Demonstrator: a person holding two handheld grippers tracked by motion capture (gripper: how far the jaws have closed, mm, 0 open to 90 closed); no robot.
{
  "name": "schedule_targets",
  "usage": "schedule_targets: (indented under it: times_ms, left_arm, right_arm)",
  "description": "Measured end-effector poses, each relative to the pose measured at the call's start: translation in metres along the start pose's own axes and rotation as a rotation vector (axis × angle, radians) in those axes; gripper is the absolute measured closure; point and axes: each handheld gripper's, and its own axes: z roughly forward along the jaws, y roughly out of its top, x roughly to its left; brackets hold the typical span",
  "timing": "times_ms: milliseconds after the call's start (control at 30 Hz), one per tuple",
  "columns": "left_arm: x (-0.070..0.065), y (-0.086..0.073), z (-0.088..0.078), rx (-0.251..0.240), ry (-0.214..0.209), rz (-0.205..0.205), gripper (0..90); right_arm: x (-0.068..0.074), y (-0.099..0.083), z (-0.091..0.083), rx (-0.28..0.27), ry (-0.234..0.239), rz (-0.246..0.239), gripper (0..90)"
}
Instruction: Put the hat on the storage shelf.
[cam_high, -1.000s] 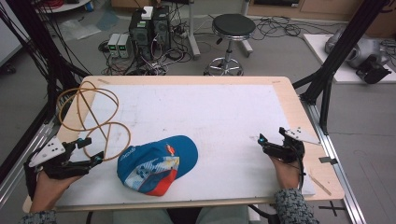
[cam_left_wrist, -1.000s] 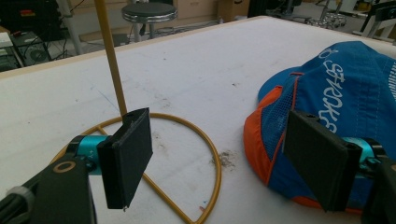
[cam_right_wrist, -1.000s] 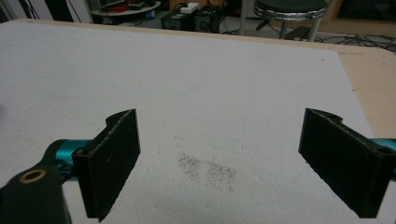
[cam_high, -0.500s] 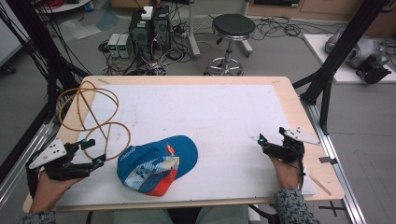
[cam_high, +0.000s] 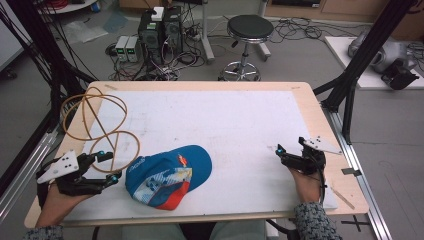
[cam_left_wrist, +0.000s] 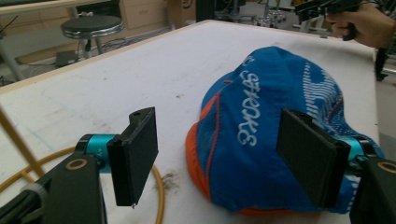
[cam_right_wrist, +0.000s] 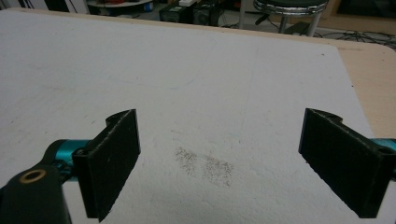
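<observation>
So the white table (cam_high: 240, 125) has a blue cap (cam_high: 167, 176) sitting near its front edge, left of centre, brim pointing toward about 5 o'clock in the high view. The yellow hose loop (cam_high: 95, 125) lies at the cap's 10 o'clock. The left gripper (cam_high: 109, 166) is right beside the cap at its 9 o'clock, way nearer than the right gripper (cam_high: 281, 152) off at 3 o'clock. Left jaws have just been closing a bit but stand apart, nothing pinched yet, cap straight ahead. Right jaws are spread wide over bare table.
</observation>
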Motion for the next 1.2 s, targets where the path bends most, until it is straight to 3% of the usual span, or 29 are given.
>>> schedule_targets:
  times_ms: [300,400,500,700,800,933,1200]
  left_arm:
    - [-0.018,0.013,0.018,0.0,-0.106,0.058,31.8]
    - [-0.027,0.018,0.028,0.007,-0.131,0.096,32.7]
    - [-0.031,0.02,0.033,0.009,-0.133,0.109,33.0]
    - [-0.042,0.029,0.049,0.021,-0.094,0.15,34.0]
    - [-0.047,0.03,0.06,0.059,-0.052,0.174,35.7]
    - [-0.048,0.029,0.064,0.056,-0.042,0.175,36.6]
    - [-0.048,0.027,0.068,0.084,0.036,0.18,43.6]
  right_arm:
    - [0.0,0.0,0.0,-0.003,-0.001,-0.002,11.6]
    - [-0.001,0.0,0.001,0.001,-0.001,0.001,11.6]
    - [0.0,0.0,0.001,0.004,0.002,0.005,11.6]
    - [0.0,-0.001,-0.001,0.006,-0.005,-0.008,11.6]
    - [-0.001,-0.001,-0.002,0.012,-0.01,-0.013,11.6]
    - [0.0,-0.002,-0.004,0.015,-0.011,-0.02,11.6]
    - [0.0,-0.002,-0.003,0.024,-0.011,-0.025,11.6]
